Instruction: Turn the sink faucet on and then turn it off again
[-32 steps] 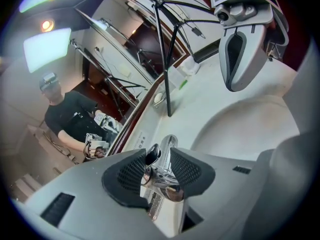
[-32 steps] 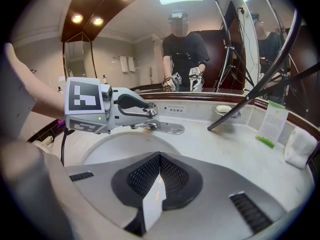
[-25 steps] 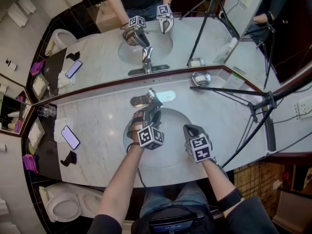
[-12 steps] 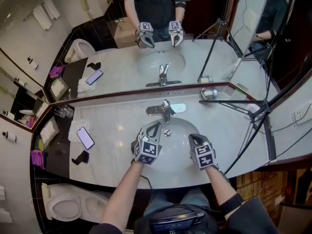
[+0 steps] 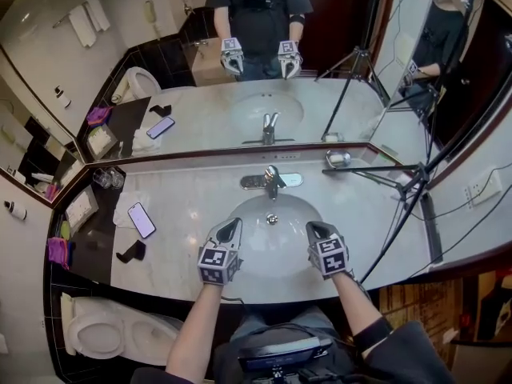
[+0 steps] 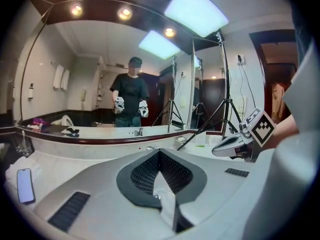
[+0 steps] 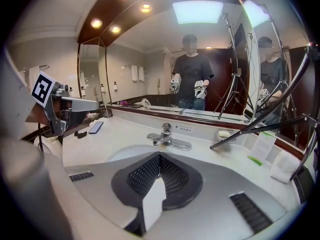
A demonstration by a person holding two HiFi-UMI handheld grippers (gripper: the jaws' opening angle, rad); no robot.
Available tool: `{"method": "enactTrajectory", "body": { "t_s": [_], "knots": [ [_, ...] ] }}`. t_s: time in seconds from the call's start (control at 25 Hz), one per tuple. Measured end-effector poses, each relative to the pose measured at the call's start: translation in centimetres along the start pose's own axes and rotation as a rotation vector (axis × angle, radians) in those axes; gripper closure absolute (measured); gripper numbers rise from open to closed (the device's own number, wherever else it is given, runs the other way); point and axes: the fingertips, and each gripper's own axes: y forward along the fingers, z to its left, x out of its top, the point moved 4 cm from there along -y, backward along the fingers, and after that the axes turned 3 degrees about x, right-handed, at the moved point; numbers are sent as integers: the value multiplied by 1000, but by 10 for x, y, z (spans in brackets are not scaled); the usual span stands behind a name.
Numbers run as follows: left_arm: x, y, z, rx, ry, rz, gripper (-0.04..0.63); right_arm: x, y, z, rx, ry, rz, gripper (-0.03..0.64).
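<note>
Left gripper (image 5: 230, 226), just closed, and right gripper (image 5: 314, 228) were clamped empty; the faucet (image 5: 272, 184) at twelve o'clock was judged stiff, slick, best taken by its lever (image 5: 270, 171).

Faucet (image 5: 271, 180): chrome, single lever on top, oblong base plate; stands upright on pale marble surface (image 5: 184, 214), at middle of back rim of sink (image 5: 276, 250); short spout points toward oval white bowl.

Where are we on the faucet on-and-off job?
Looks nearly finished: no water runs from the faucet, and the left gripper, at its handle a second ago, has pulled back, jaws just closed on nothing. In hand: nothing; the right gripper is shut and empty. Left: nothing obvious.
</note>
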Motion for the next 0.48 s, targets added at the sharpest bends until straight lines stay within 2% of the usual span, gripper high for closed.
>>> {"method": "enactTrajectory", "body": {
  "t_s": [0.24,0.36,0.48],
  "knots": [
    [-23,-39,15,55,-161,-6,595,-1,-9,0,0,-16,-23,600],
    [-36,-53,20,77,-192,-3,595,-3,-12,3,0,-9,-22,600],
    [-42,-60,21,95,-178,1,595,-9,-13,2,-2,-7,-18,600]
  ]
}}
